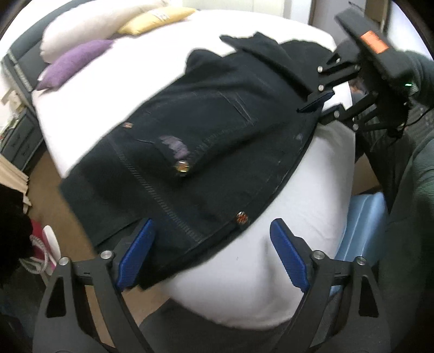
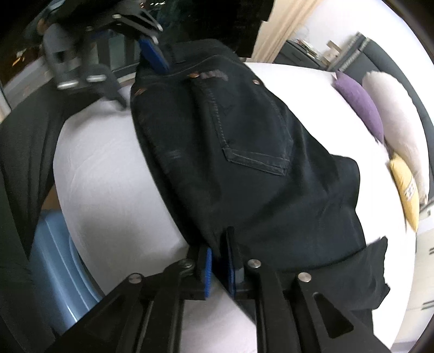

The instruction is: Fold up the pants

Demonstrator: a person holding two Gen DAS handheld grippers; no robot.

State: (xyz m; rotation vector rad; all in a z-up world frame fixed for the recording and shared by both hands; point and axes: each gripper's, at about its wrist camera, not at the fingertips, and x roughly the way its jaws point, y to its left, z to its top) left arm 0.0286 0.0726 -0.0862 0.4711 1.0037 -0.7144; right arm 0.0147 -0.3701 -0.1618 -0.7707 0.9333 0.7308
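Note:
Dark jeans (image 1: 217, 130) lie folded on a white bed (image 1: 271, 271), with rivets and a back pocket facing up. My left gripper (image 1: 211, 255) stands wide open over the waistband corner at the mattress edge; its blue pads do not touch the cloth. In the right wrist view the jeans (image 2: 244, 163) stretch away from my right gripper (image 2: 219, 268). Its pads are a narrow gap apart, with the jeans' near edge between them and no clear press. Far off, the left gripper (image 2: 133, 70) is at the waistband end. The right gripper (image 1: 320, 108) shows at the jeans' far edge.
Purple (image 1: 73, 63), white (image 1: 89, 27) and yellow (image 1: 157, 19) pillows lie at the head of the bed. A light blue bin (image 2: 51, 260) stands on the floor beside the mattress. A person's dark sleeve (image 1: 407, 203) is at the right. Bags and clutter (image 1: 38, 252) sit on the floor.

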